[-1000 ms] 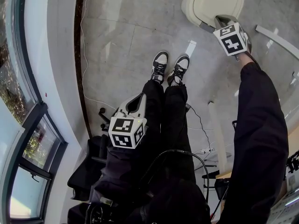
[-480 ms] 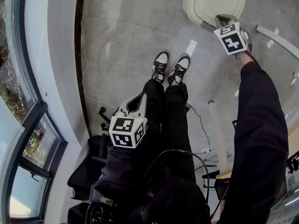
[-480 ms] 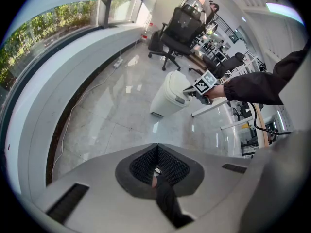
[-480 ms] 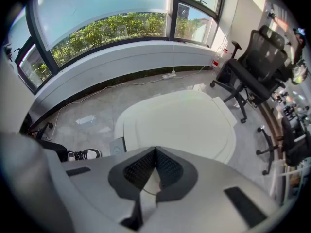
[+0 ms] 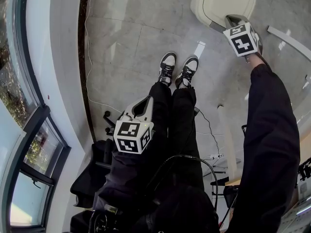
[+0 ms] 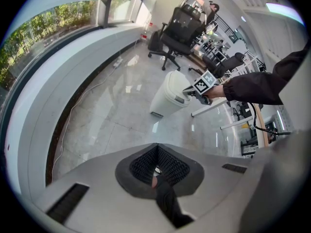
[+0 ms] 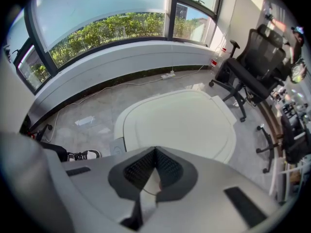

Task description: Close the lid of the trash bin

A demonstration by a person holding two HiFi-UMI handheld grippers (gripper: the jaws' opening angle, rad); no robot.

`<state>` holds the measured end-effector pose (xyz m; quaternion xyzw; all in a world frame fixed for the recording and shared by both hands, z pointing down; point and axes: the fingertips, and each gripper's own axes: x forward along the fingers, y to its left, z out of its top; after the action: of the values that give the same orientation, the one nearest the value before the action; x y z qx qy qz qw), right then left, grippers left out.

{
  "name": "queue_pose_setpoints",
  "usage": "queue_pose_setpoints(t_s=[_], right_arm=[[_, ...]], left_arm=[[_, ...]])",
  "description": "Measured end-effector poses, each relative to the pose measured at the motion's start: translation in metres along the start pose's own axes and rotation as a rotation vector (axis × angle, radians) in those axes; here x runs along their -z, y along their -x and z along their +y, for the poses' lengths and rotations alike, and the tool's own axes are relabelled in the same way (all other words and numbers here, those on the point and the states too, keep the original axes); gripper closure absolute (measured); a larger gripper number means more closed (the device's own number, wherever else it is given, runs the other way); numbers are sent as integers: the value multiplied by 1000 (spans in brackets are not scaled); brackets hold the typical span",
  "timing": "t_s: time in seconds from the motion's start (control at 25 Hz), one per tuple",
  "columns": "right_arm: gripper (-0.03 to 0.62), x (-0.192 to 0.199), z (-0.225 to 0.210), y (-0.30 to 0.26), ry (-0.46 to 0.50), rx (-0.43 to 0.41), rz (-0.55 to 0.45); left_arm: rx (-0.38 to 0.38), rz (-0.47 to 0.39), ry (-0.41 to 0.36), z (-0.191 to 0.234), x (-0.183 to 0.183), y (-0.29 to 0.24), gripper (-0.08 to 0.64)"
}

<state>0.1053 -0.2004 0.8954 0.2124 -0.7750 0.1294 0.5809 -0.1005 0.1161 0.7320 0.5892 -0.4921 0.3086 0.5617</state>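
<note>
- Two hand-held grippers are in view, and only the right hand-held gripper (image 5: 232,20) is at the trash bin (image 5: 221,1). Its jaws are pressed together with nothing between them, and the tips sit over the near edge of the lid (image 7: 180,123).
- Our left hand-held gripper (image 5: 145,102) hangs beside our legs, well apart from the bin, with its jaws likewise together and empty.
- First risk, as we judge it: the closed tips bear near the lid's edge and not its middle, so a push could skid off the smooth plastic.
- Second risk: a hard or off-centre shove could tip the bin or slide it on the glossy floor (image 5: 121,38), since nothing braces it and the left hand-held gripper is too far off to help.
- We cannot tell whether the lid is seated all the way round, so we judge that drawing away too soon might leave it slightly raised.
- The bin stands just ahead of and below the right hand-held gripper, and far ahead of the left one.
- It looks cream-white and upright with a rounded body. The lid is a broad, smooth panel with rounded corners and a grooved border. It lies roughly flat across the top, down or very nearly so.
</note>
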Motion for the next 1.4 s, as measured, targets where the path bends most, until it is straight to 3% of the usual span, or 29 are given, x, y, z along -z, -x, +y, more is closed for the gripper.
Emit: queue_pose_setpoints(t_s=[0.28,0.48,0.6,0.84,1.12,1.4], right_arm=[[588,-3,-2,7,-6,38,-28],[588,-19,2,40,-85,62,-125],[588,-26,11,77,-186,75,-189],[588,-38,32,178,-384,100,-345],[588,-73,35,332,-438,190,-516],[588,-105,14,495,-505,322,-698]], left_arm=[[-1,-10,-11,-2,-6,2,558],[-5,-41,-35,-5,-20,8,558],[-1,-63,-61,-16,-33,21,558],[31,-174,-151,-56,-92,55,558],[35,-360,-254,-106,-177,138,558],[130,-526,-344,-197,-237,235,558]])
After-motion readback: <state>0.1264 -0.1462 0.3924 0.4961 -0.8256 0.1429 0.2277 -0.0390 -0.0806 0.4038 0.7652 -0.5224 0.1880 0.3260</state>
